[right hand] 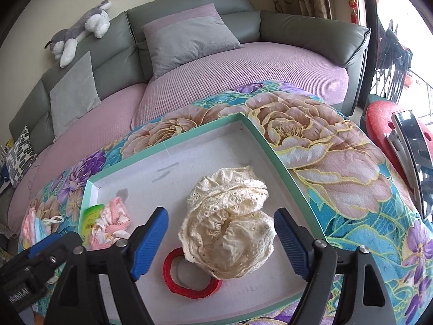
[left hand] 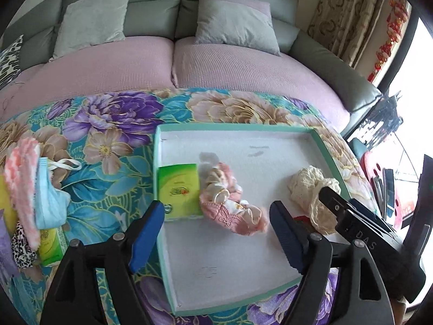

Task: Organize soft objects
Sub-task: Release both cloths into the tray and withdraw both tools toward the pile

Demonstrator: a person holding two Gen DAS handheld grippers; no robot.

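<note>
A shallow green-rimmed tray with a white floor lies on the floral blanket. In it a crumpled pink lacy cloth lies against a green tissue pack. My left gripper hangs open just above that cloth, with both blue pads clear of it. A cream lace cloth sits at the tray's right side, partly over a red ring. My right gripper is open, its pads on either side of the cream cloth and not pressing it. In the left wrist view the right gripper's body shows beside the cream cloth.
Left of the tray is a pile of soft things: a pink fluffy cloth, a blue mask, a leopard-print cloth and a second green pack. Behind stands a sofa with cushions and a plush toy. A red object stands at the right.
</note>
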